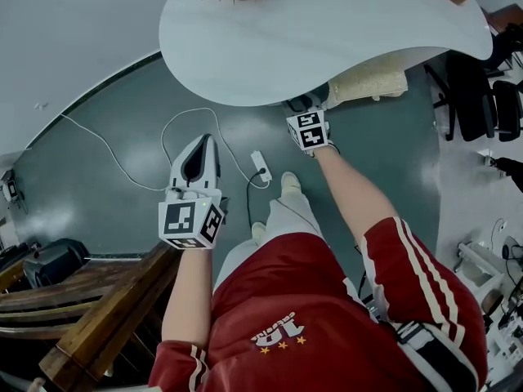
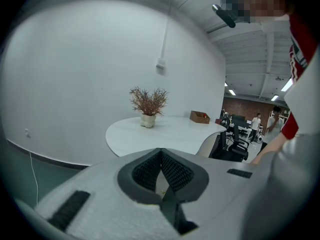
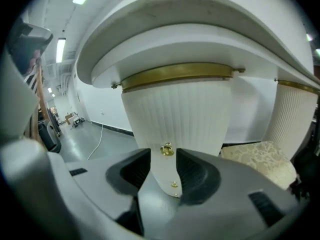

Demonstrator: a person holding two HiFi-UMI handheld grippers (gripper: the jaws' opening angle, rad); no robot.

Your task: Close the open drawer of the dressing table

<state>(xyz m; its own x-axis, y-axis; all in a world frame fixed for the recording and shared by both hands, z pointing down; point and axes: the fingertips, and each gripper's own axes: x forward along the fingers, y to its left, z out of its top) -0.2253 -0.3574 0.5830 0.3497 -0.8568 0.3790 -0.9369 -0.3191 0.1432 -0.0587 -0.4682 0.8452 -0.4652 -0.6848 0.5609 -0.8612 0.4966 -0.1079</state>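
Drawer (image 3: 176,115), ribbed white with a gold knob (image 3: 166,150), sits under the dressing table's tabletop (image 1: 327,23), which hides it in the head view. Only the right gripper view shows it, the knob between the right gripper's (image 3: 164,159) wide jaws, pads clear. A cushioned stool (image 3: 260,160) stands at its 4 o'clock, and the left gripper (image 1: 201,149), jaws together on nothing, hangs at 8 o'clock over a floor cable (image 1: 122,163).

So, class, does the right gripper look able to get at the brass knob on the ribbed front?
Probably yes: the right gripper has its jaws apart and aimed straight at the brass knob. The knob sits at their tips on the ribbed front, with nothing in between.
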